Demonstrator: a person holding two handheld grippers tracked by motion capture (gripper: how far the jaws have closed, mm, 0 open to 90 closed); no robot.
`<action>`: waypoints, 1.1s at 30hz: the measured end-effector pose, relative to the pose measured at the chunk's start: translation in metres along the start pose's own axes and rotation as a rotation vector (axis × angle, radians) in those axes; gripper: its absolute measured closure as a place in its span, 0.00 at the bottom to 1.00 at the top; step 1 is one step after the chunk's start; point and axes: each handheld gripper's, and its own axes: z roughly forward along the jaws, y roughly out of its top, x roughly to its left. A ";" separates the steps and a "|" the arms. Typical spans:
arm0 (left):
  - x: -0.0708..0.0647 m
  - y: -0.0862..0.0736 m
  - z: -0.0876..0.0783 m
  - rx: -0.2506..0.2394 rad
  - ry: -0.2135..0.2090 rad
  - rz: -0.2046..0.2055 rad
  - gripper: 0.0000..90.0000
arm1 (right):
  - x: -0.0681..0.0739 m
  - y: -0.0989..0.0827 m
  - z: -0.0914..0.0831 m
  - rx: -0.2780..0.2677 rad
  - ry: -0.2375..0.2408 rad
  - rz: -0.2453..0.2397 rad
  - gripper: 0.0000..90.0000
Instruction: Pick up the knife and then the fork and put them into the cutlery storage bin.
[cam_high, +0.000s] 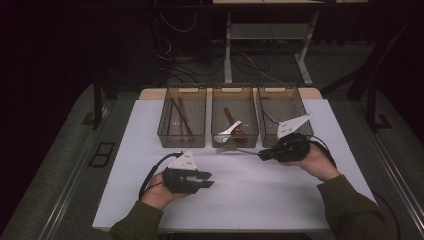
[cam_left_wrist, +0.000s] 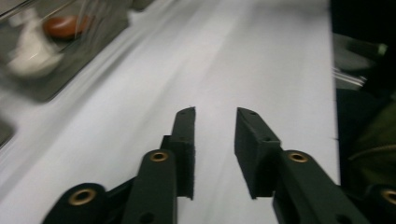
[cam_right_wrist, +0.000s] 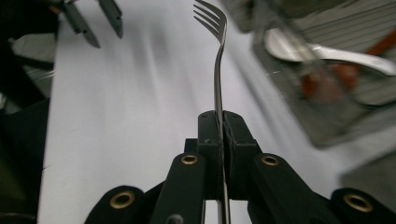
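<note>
Now: fork (cam_right_wrist: 217, 70) clamped by its handle in the right gripper (cam_right_wrist: 219, 122), jaws pressed together on it, tines pointing away over the white table (cam_high: 250, 190). Seen from above, fork just in front of the middle bin (cam_high: 235, 122), which holds a white spoon (cam_high: 229, 131) and a brown utensil. Left gripper (cam_left_wrist: 215, 126) nearer the person than that bin, over bare table, jaws spread, nothing between.

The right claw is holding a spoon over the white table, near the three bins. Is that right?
Not quite. The right claw is holding a fork, not a spoon; the right gripper view shows its prongs. It is over the white table, near the three bins.
</note>
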 end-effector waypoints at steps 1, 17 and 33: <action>0.000 -0.003 -0.002 -0.006 0.013 -0.013 0.72 | -0.002 0.000 -0.004 -0.008 -0.017 0.012 0.96; -0.002 -0.044 -0.018 -0.015 0.122 -0.123 0.36 | -0.055 -0.013 -0.062 -0.141 -0.256 0.169 0.96; 0.002 -0.054 -0.013 -0.007 0.187 -0.165 0.00 | -0.105 -0.033 -0.064 -0.098 -0.538 0.409 0.96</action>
